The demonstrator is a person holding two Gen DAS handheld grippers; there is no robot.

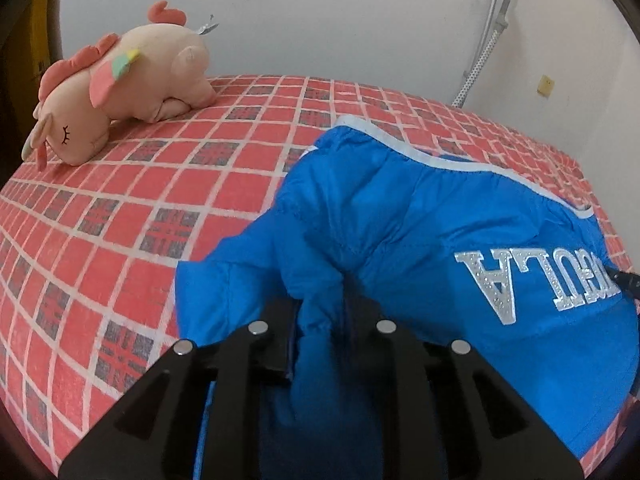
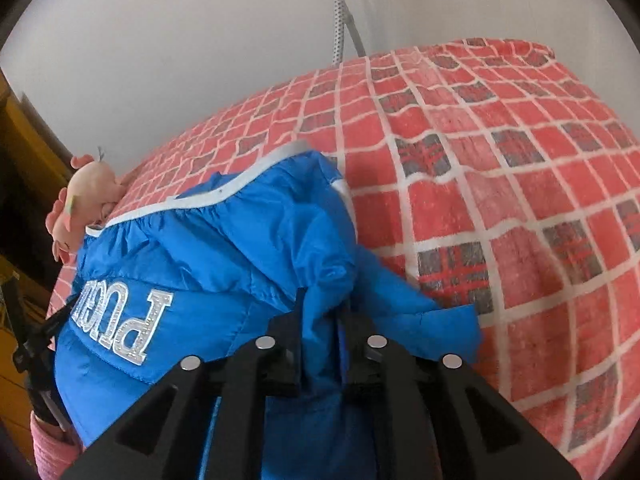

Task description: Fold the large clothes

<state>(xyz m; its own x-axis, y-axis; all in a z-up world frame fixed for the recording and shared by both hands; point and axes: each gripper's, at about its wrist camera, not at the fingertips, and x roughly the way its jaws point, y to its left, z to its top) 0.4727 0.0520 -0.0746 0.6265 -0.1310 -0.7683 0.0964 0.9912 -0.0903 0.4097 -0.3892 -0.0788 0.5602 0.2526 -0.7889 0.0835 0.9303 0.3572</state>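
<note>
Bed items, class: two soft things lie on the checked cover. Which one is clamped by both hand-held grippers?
The blue jacket: the left hand-held gripper and right hand-held gripper each pinch its fabric. The plush toy lies apart, untouched.

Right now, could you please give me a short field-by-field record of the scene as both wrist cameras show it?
garment: puffy blue jacket with silver lettering, partly bunched, lying on the bed
surface: red checked bedspread
left claw: shut on a fold of the jacket
right claw: shut on a fold of the jacket
other object: pink plush toy, lying on the bedspread beyond the jacket, apart from it
backdrop: white wall
</note>
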